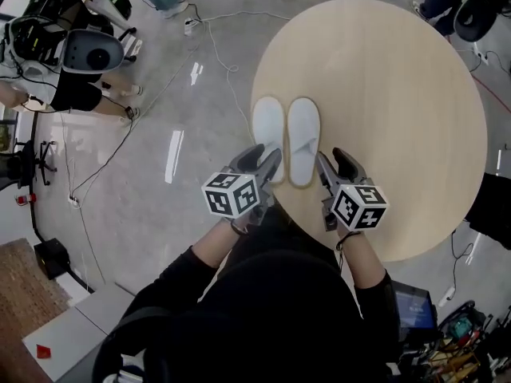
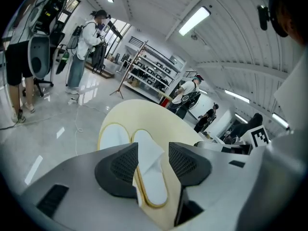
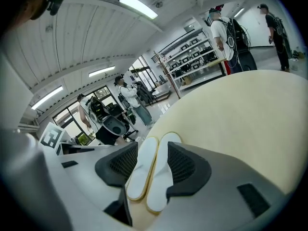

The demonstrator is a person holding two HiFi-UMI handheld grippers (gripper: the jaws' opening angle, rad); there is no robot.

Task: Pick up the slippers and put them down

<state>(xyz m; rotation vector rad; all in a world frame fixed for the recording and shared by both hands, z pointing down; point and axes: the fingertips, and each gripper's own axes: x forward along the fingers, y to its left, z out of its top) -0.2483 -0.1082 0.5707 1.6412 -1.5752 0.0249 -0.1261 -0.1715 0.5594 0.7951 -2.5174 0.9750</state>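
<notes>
The left tongs [image 1: 262, 159] hover with jaws apart, clamped on nothing, at the heel end of the left slipper. The two white slippers [image 1: 303, 138] lie side by side, touching, on the round wooden desk [image 1: 383, 94], near its edge. The right tongs [image 1: 334, 159] are also apart and empty, just beside the right slipper's heel.

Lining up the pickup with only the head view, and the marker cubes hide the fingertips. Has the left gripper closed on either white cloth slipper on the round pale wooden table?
Observer: No. Its own view shows the left gripper with jaws apart, one white cloth slipper lined up in the gap, not pinched.
Operator: And the other side?
Observer: The right gripper is open too; both slippers show between its jaws, neither squeezed.
</notes>
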